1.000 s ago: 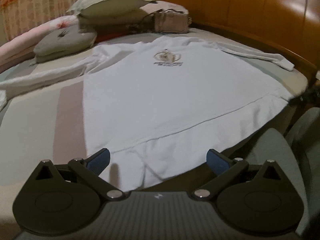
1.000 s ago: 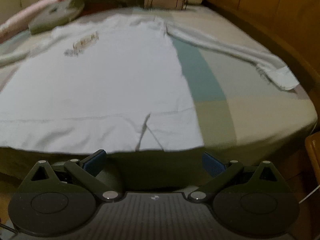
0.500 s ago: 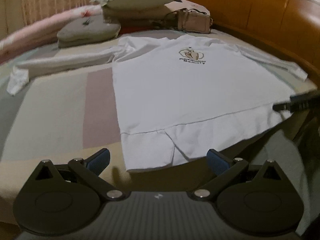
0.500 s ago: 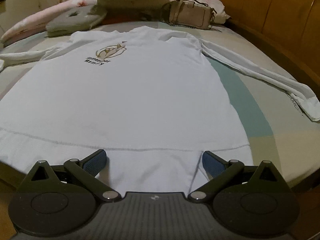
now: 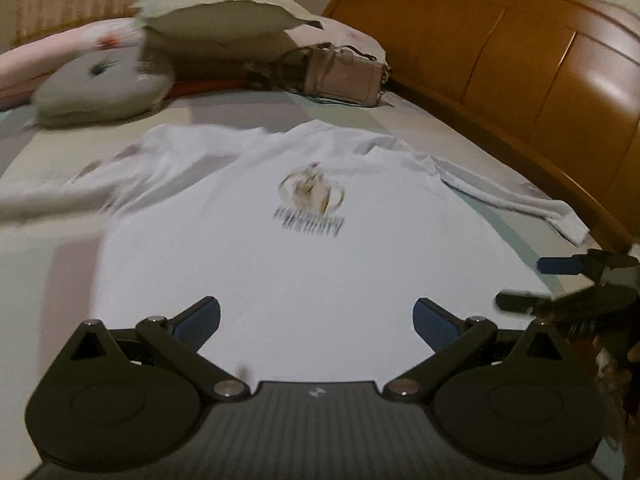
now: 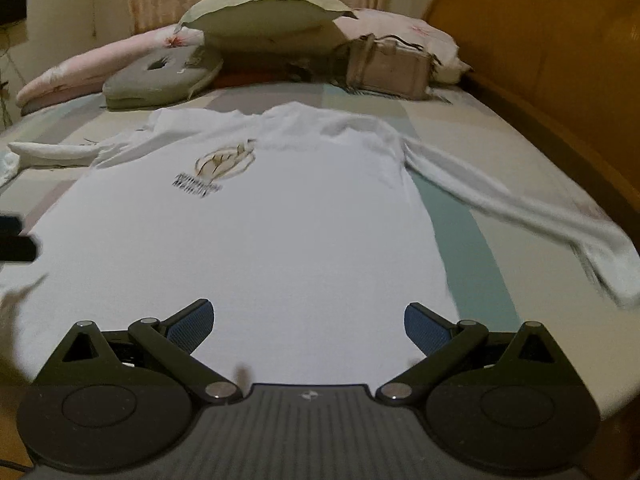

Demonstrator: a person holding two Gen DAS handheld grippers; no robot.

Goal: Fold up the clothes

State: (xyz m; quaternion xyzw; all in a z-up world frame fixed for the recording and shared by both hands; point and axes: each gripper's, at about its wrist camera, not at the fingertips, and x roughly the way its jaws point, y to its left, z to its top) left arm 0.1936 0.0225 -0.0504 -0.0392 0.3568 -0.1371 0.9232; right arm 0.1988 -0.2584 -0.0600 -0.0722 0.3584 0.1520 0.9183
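A big bed (image 6: 460, 136) with a striped sheet fills both views. A brown wooden headboard (image 5: 520, 60) runs along its right side. At the far end sit a fat pillow (image 6: 264, 12), a flat grey cushion (image 6: 160, 80) and a small tan bag (image 6: 388, 68).

A white long-sleeved shirt (image 6: 260, 240) lies flat on the bed, front side up. It has a gold picture with dark words (image 6: 216, 170) on the chest. The words are too blurry to read. One sleeve (image 6: 520, 216) stretches out to the right and the other sleeve (image 6: 52, 152) goes out to the left.

Half a second ago both grippers were back at the bottom hem, and the edge of the bed showed under them. Now both have moved forward over the shirt, and white cloth fills the space between their fingers. The chest picture looks nearer in both views. The shirt itself has not moved.

The left gripper (image 5: 316, 322) has its jaws wide apart. It holds nothing. It is over the lower part of the shirt, and I cannot tell if its blue pads touch the cloth.

The right gripper (image 6: 306, 322) is the same, with jaws wide apart and nothing between them but the shirt below. It also shows at the right edge of the left view, near the shirt's side.
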